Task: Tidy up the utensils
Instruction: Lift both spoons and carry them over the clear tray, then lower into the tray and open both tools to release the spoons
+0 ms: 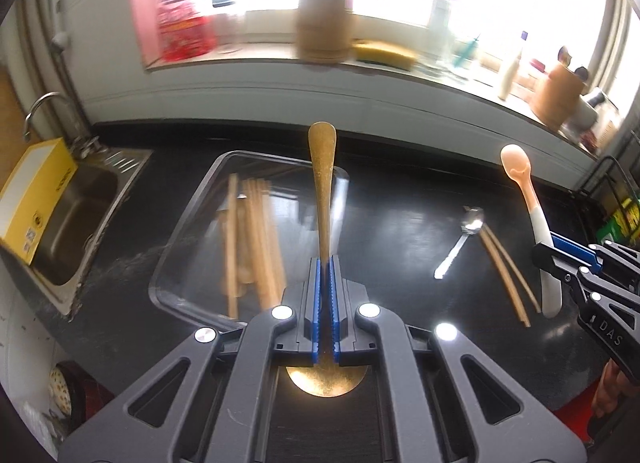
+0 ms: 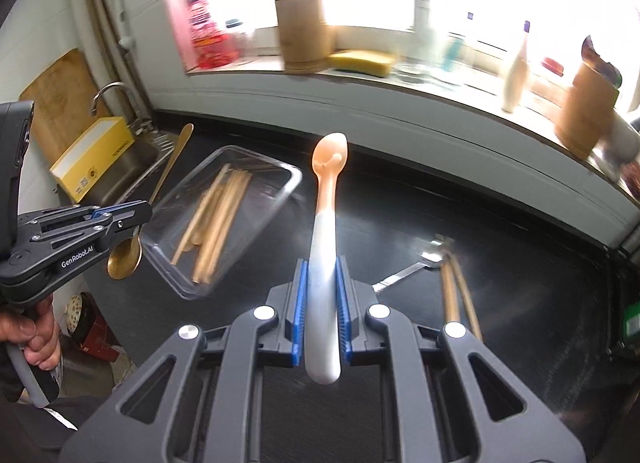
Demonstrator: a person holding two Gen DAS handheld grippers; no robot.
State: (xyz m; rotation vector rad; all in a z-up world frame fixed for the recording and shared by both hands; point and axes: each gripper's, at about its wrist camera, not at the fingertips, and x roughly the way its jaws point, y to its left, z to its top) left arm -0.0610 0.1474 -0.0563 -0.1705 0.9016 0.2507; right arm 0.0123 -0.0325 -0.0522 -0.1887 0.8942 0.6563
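Note:
My left gripper [image 1: 325,263] is shut on a gold spoon [image 1: 322,167], handle pointing forward, bowl behind the jaws, held above a clear tray [image 1: 188,223] that holds several wooden chopsticks [image 1: 252,239]. My right gripper [image 2: 322,267] is shut on a pink-and-white silicone spoon [image 2: 326,223], bowl end forward. That spoon [image 1: 520,183] and the right gripper [image 1: 560,259] show at the right of the left wrist view. The left gripper [image 2: 140,219] with the gold spoon [image 2: 128,255] shows at the left of the right wrist view, beside the tray [image 2: 292,179]. A steel spoon [image 1: 464,239] and a pair of chopsticks [image 1: 508,275] lie on the black counter.
A steel sink [image 1: 76,215] with a yellow box [image 1: 32,199] stands left of the tray. The window sill at the back carries wooden holders [image 1: 324,19], a yellow sponge [image 1: 384,53] and bottles. The steel spoon [image 2: 420,263] and chopsticks [image 2: 456,295] lie right of my right gripper.

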